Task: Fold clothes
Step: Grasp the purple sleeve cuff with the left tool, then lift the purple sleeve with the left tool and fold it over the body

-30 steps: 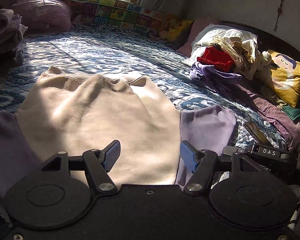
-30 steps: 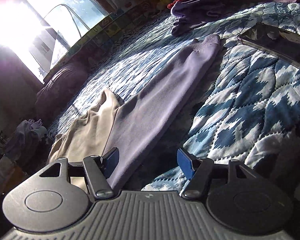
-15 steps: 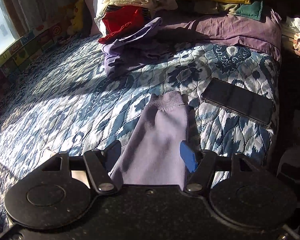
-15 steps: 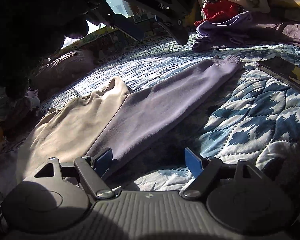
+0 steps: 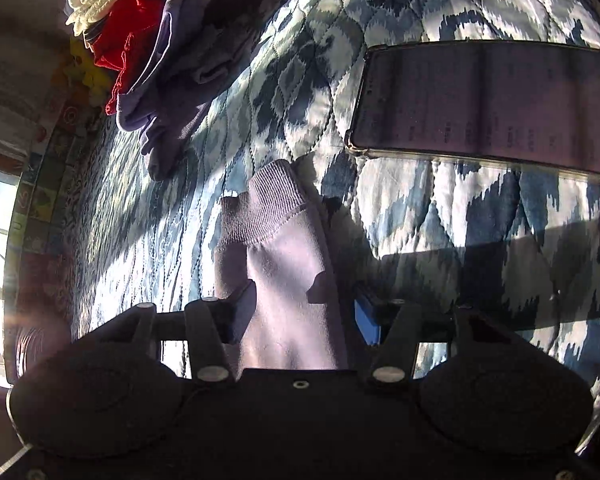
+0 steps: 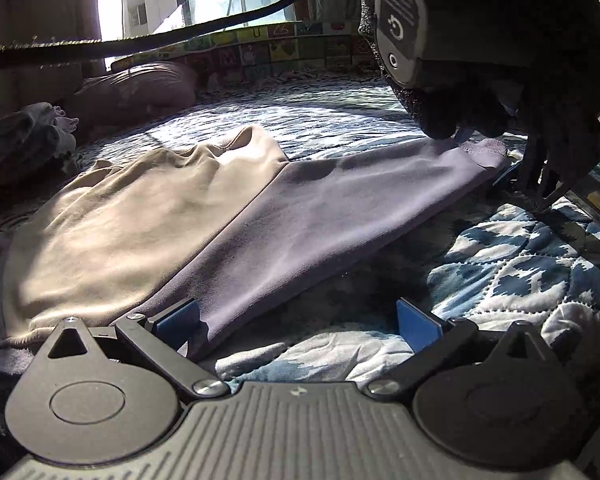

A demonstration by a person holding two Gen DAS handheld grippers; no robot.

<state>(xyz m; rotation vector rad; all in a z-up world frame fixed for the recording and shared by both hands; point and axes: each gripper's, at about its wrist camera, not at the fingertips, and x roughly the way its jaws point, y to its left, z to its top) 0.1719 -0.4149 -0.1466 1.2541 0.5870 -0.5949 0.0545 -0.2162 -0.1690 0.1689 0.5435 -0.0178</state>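
The blue-and-white quilted bedspread (image 6: 520, 264) carries everything here, and spread flat across it lies the cream sweatshirt with lavender sleeves (image 6: 140, 216), its collar toward the window and one long sleeve running out toward the bed's near edge.

A second ago the left claw (image 5: 306, 316) looked over the garment's cream body; half a second ago it had swung to face the sleeve end; now it has dropped low over the lavender ribbed cuff (image 5: 260, 208), with the sleeve fabric lying between its two blue pads. The jaws stand wide apart, one on each side of the sleeve, and the cloth is not pinched yet, so nothing is held. In my judgement this means the first sleeve fold is about to start: a closing grip on the cuff comes next, then a carry back over the body.

The right claw (image 6: 300, 320) has settled lower beside the sleeve's armpit end, its jaws also spread wide and empty, the left pad just touching the sleeve's edge. From its view the left tool hangs dark over the cuff.

The sleeve itself looks smooth, thick and matte, with a slight pucker where the ribbing begins. A dark smartphone in a clear case (image 5: 480, 100) lies just beside the cuff, close enough that the pull should go away from it. A heap of purple, red and cream clothes (image 5: 148, 52) waits farther up the bed.
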